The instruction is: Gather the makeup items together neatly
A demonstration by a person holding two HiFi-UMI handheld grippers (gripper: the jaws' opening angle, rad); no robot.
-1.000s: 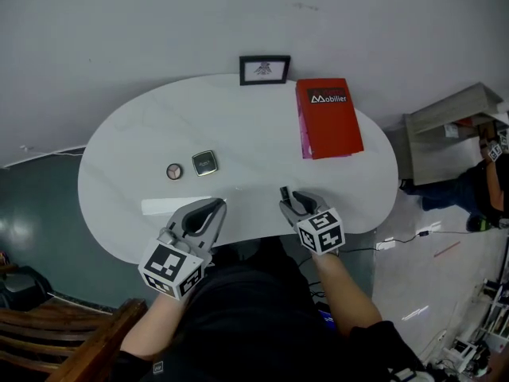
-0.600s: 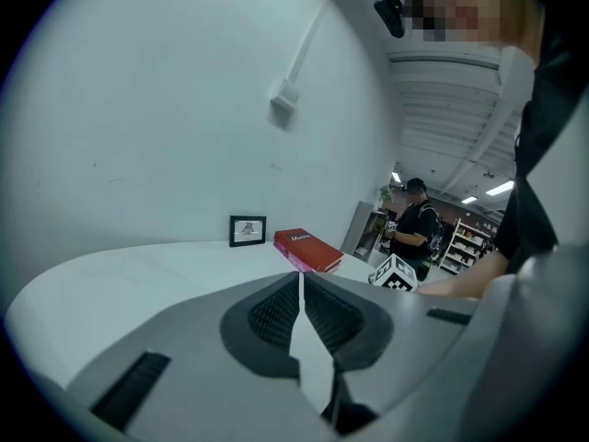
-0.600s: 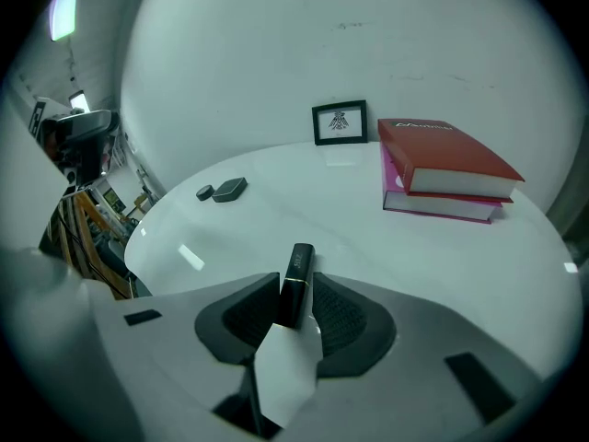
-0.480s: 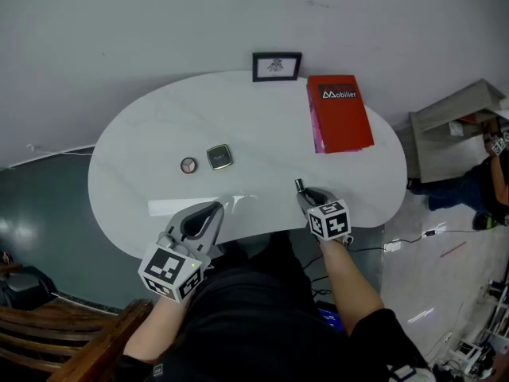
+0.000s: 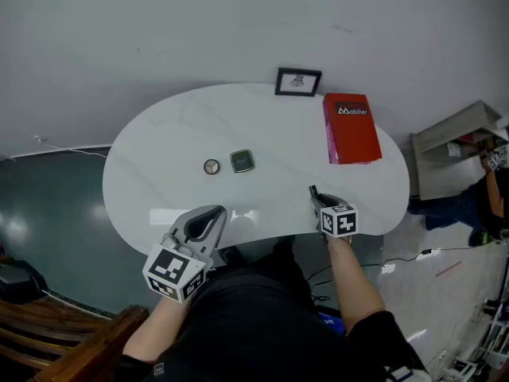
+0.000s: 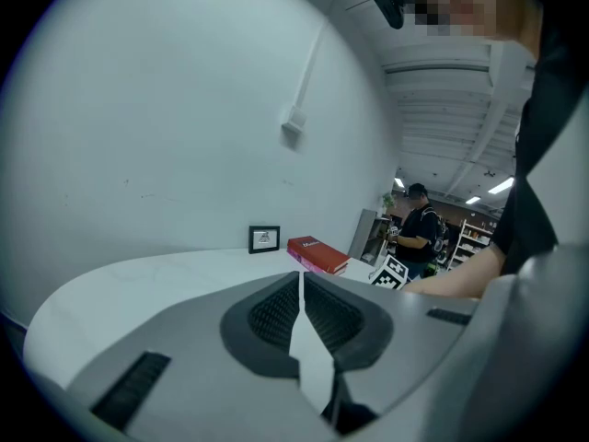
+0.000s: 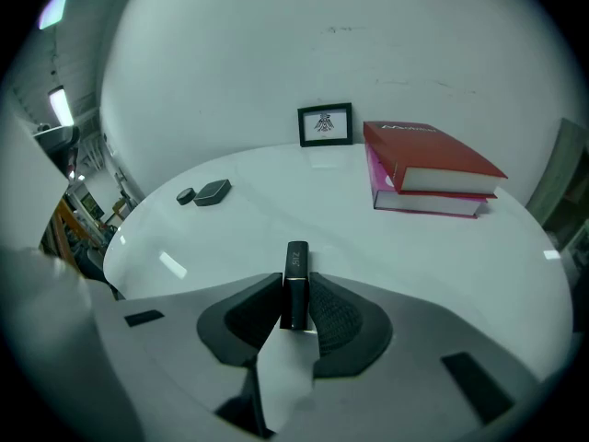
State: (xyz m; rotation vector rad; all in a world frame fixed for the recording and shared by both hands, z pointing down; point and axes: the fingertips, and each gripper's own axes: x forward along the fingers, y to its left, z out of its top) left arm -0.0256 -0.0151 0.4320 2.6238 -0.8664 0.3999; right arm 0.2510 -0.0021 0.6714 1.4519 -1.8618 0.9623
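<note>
Pinching the slim black lipstick tube (image 7: 295, 282), the right gripper (image 5: 315, 194) has just been closing its jaws; next, I'd judge, carry it beside the dark square compact (image 5: 242, 161). Left gripper (image 5: 211, 215) pressed together, empty.

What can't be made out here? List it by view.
Round compact and square compact: left gripper view, hidden behind the shut left gripper.
Framed picture, its image: every view, too small.
Lipstick tube, its lettering: right gripper view, too small.
Pink book: head view, mostly under red book.
</note>
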